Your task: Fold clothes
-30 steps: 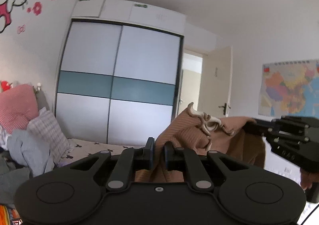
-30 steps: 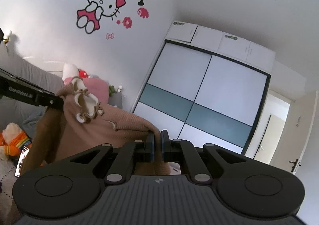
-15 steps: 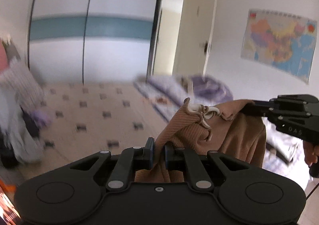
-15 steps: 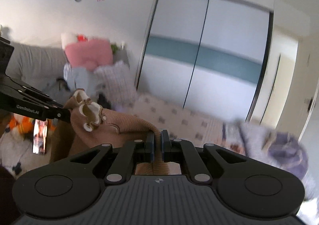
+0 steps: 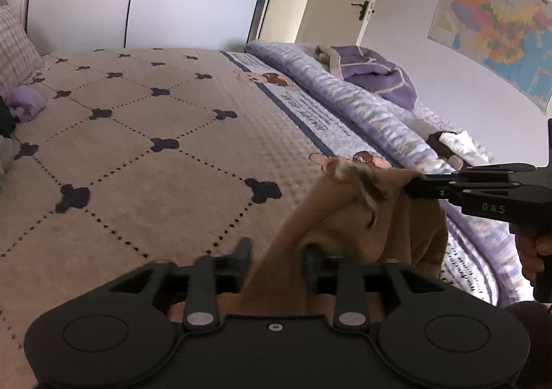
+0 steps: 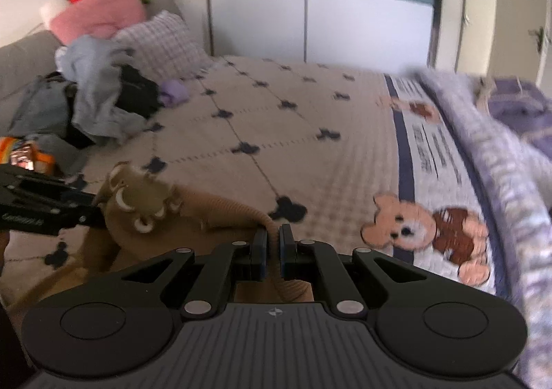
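The left hand-held gripper (image 5: 277, 263) has its fingers spread apart, with a fold of the brown sweater (image 5: 362, 216) running up between them; whether the cloth is pinched or merely draped there cannot be told. The right hand-held gripper (image 6: 272, 251) is clamped on another edge of the same sweater, its fingers nearly touching around a ribbed strip. The sweater hangs between the two above the bed (image 5: 155, 147), its collar with cream trim bunched near the top. The bed carries a beige quilted cover with dark motifs. A heap of clothes (image 6: 96, 102) lies by the pillows (image 6: 162, 44).
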`<state>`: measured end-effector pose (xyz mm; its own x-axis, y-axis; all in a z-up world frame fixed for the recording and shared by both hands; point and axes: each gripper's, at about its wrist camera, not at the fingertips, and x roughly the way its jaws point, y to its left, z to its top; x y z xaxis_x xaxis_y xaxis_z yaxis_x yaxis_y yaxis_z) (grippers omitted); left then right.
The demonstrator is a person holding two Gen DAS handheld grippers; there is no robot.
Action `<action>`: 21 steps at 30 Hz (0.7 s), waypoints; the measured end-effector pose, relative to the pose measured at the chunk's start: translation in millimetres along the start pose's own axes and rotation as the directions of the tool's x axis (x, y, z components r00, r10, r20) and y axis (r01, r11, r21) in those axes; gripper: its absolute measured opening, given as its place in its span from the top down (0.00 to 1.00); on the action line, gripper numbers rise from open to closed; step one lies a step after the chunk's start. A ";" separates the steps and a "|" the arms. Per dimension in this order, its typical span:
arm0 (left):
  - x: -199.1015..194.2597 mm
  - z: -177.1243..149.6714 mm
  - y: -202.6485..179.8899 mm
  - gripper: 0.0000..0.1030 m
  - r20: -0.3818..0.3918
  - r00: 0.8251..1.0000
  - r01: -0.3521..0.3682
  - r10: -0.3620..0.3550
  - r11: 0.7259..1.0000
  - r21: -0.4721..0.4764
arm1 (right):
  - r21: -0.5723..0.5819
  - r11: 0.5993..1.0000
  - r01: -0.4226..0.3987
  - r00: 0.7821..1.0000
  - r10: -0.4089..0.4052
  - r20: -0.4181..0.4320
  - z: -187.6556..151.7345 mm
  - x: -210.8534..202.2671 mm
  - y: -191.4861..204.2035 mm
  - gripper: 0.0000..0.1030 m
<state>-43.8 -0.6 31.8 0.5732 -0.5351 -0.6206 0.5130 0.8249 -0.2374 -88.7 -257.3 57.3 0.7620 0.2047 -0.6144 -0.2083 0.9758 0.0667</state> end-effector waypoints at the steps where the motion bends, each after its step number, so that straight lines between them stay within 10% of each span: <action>1: 4.7 -2.3 1.0 0.47 0.001 1.000 0.004 -0.004 1.000 -0.001 | 0.020 1.000 -0.006 1.000 0.006 -0.010 -2.9 6.4 -6.5 0.91; 10: 28.9 -15.4 4.8 0.49 0.012 1.000 0.012 -0.012 1.000 0.013 | 0.126 0.992 0.021 0.996 -0.010 -0.086 -19.4 53.4 -44.7 0.88; 14: 40.9 -18.3 14.1 0.77 0.005 1.000 -0.002 0.002 1.000 -0.011 | 0.130 0.989 0.073 0.990 -0.056 -0.127 -30.6 71.4 -61.0 0.71; 21: 56.3 -6.6 37.3 0.77 -0.019 0.998 -0.058 0.057 0.997 -0.055 | 0.052 0.998 0.023 0.999 -0.021 -0.048 -24.0 87.8 -58.2 0.56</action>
<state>3.4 1.2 -17.0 0.5895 -0.4833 -0.6472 0.4428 0.8635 -0.2415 -24.3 -297.9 -19.4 0.7360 0.1805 -0.6525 -0.1587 0.9829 0.0930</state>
